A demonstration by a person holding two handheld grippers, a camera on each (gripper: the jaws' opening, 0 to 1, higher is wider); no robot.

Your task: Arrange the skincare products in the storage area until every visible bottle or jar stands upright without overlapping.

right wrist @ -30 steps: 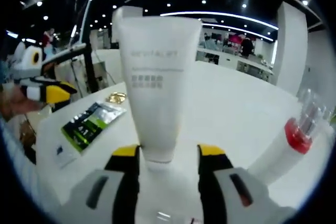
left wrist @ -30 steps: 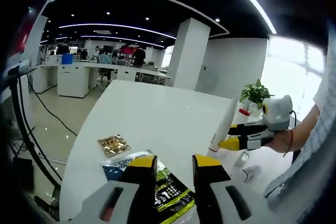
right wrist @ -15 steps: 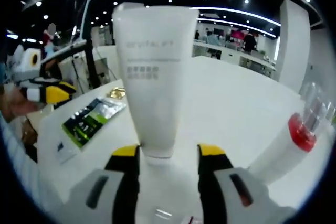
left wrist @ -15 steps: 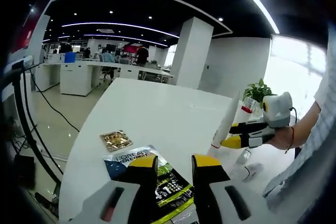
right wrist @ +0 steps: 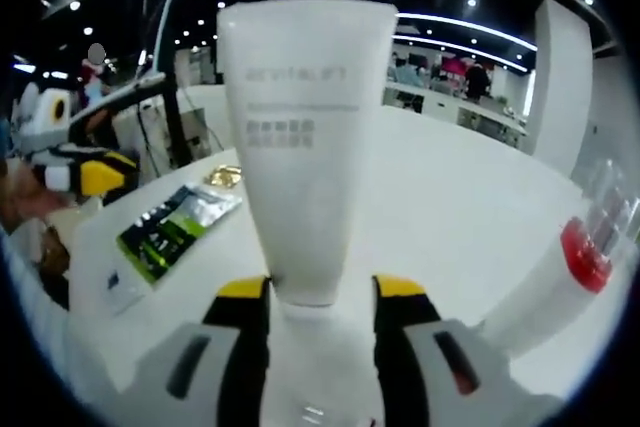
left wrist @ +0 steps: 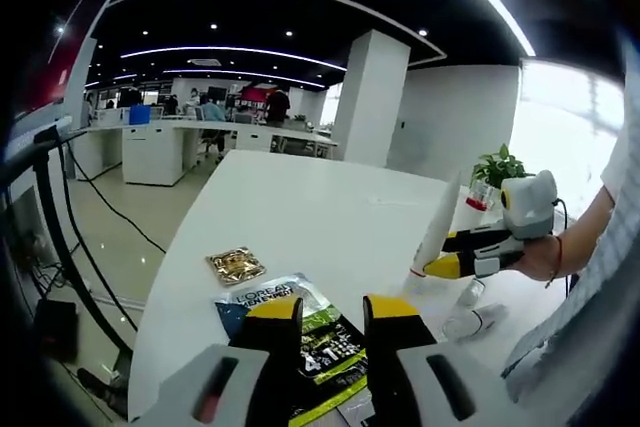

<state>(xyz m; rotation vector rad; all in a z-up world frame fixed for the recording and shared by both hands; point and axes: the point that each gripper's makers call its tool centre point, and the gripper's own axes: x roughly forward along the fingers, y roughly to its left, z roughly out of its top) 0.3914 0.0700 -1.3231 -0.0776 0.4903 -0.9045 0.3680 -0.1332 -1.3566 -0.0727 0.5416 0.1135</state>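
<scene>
My right gripper (right wrist: 310, 292) is shut on the neck end of a white squeeze tube (right wrist: 300, 147), which rises upright in that view with grey print on it. From the left gripper view the same tube (left wrist: 437, 232) slants up above the table, held by the right gripper (left wrist: 450, 267) in a person's hand. My left gripper (left wrist: 332, 312) is open above a green and black sachet (left wrist: 320, 342), with nothing between its fingers. To the right of the tube leans a white bottle with a red collar and clear cap (right wrist: 570, 257).
The white table (left wrist: 300, 217) carries a small gold sachet (left wrist: 236, 265) beside the green one. Small clear bottles (left wrist: 468, 319) lie near the right hand. A potted plant (left wrist: 500, 167) stands at the table's far right. The left gripper (right wrist: 85, 177) shows beyond the sachets (right wrist: 175, 227).
The left gripper's view has shifted a little, so the sachets sit slightly higher. The right gripper keeps its hold on the tube, which stays upright between the jaws.
</scene>
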